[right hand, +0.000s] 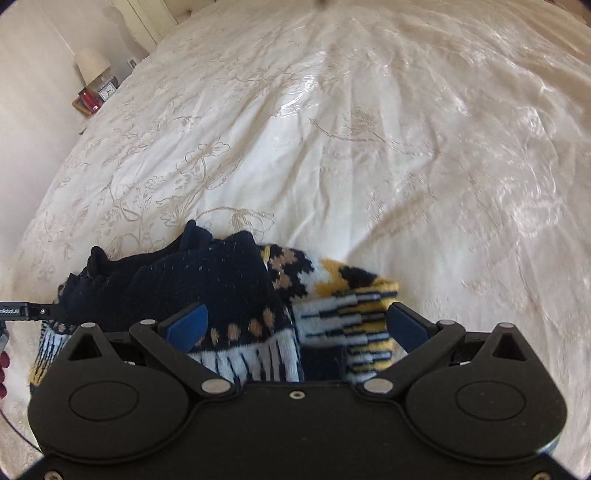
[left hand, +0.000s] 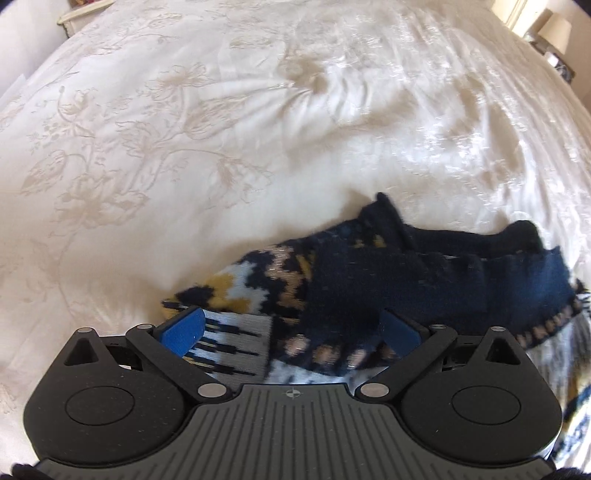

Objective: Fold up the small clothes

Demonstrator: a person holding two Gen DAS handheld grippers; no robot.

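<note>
A small navy knitted sweater (left hand: 388,280) with yellow, white and tan patterns lies bunched on the white bed cover (left hand: 221,129). It also shows in the right wrist view (right hand: 221,288). My left gripper (left hand: 291,330) is open, its blue fingers (left hand: 184,328) spread wide over the sweater's near edge. My right gripper (right hand: 295,328) is open too, its blue fingers (right hand: 186,326) spread over the patterned hem. The fabric lies between the fingers in both views; whether the pads touch it is unclear.
The bed cover (right hand: 369,147) has a floral weave and soft creases. A bedside table with a lamp (right hand: 92,66) and a red item stands beyond the bed's left edge. Another lamp (left hand: 554,29) stands at the far right.
</note>
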